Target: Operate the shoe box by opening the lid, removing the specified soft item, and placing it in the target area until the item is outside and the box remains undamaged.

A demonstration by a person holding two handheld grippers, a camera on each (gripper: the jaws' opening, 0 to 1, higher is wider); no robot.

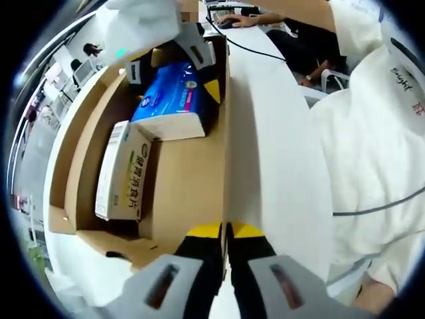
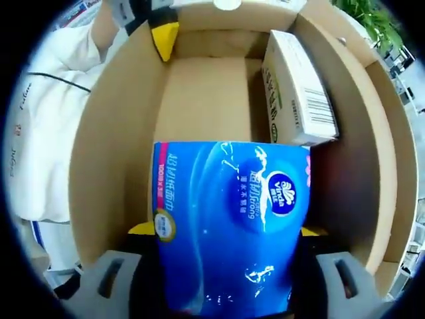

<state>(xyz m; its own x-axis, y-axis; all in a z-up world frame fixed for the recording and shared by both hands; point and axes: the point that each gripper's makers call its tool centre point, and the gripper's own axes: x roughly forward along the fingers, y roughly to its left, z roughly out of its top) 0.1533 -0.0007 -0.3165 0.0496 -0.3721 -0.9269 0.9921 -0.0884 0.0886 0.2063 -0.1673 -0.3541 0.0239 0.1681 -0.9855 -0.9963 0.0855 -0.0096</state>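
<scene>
The open cardboard shoe box (image 1: 80, 153) lies on a white table. A blue soft tissue pack (image 1: 169, 93) rests at its far end, and a white carton (image 1: 123, 173) lies along one wall. My left gripper (image 1: 226, 231) is shut on the box's near side wall, with one yellow-tipped jaw on each face. In the right gripper view the blue pack (image 2: 232, 193) sits between the jaws of my right gripper (image 2: 227, 230), which is shut on it inside the box (image 2: 109, 146). The white carton (image 2: 295, 93) lies beyond, and the left gripper (image 2: 163, 33) pinches the wall at the far corner.
The white table (image 1: 272, 133) runs alongside the box, with a black cable (image 1: 252, 50) across it. A person's white sleeve (image 1: 378, 153) is close on the right. Other people sit at desks further back. A green plant (image 2: 372, 16) stands beyond the box.
</scene>
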